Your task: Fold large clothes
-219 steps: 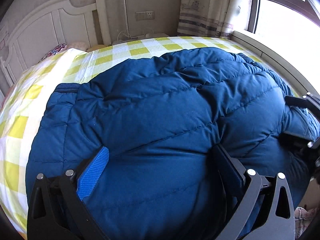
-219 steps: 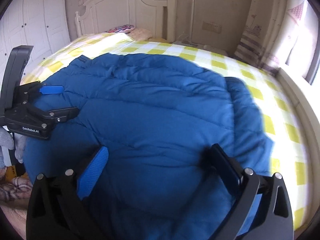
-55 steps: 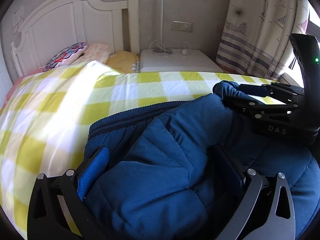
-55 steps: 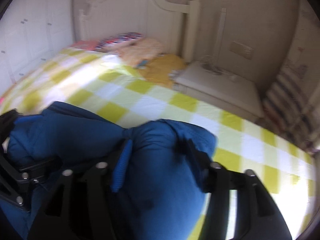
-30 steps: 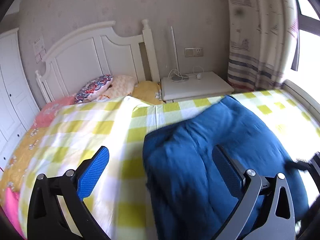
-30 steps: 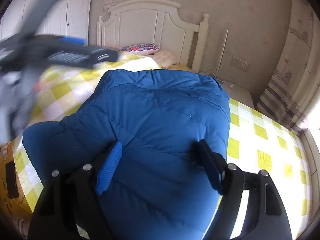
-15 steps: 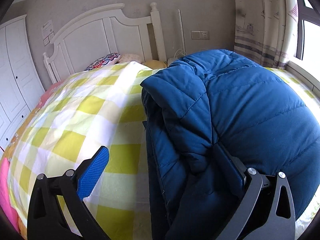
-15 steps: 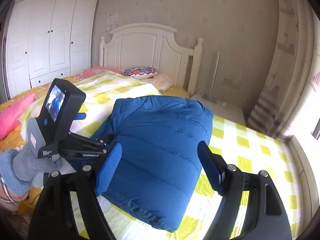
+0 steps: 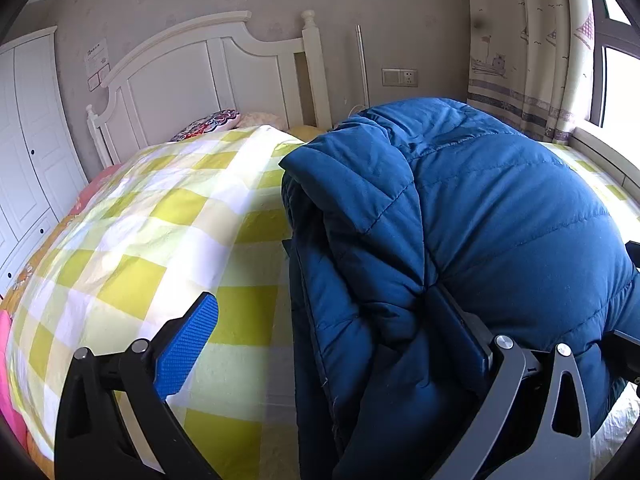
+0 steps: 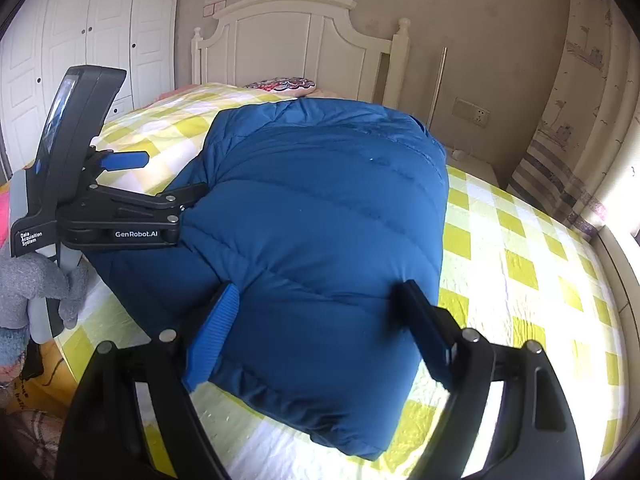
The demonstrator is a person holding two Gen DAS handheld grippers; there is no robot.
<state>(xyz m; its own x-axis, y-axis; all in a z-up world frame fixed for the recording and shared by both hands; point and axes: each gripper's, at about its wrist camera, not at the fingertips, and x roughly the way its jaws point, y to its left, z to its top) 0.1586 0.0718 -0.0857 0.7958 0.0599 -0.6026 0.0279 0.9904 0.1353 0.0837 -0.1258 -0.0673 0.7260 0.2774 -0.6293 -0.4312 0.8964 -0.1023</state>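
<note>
Our right gripper (image 10: pixel 316 332) stands with its jaws wide and has just been opening; the near end of the folded blue down jacket (image 10: pixel 320 216) bulges up between the fingers, but we cannot tell whether the pads still touch it, and nothing looks gripped. Our left gripper (image 9: pixel 324 332) is spread wide too: its dark finger is buried in a crease at the jacket's left flank, its blue finger (image 9: pixel 188 344) hangs free over the checked bedspread (image 9: pixel 140 232), so it holds nothing. In the right wrist view the left gripper (image 10: pixel 168 180) shows the same, one finger dug into the padding, the other clear of it.

We judge the fold laid and the release under way; the bundle sits as a thick roll on the bed. Next would come pulling both tools clear without dragging the puffy layers open, then perhaps pressing the pile flat.

Left of our jaws lies open bedspread. Ahead stands the white headboard (image 10: pixel 296 40), to the right the window ledge (image 10: pixel 616 248). The bed's near edge falls away just below the right gripper.
</note>
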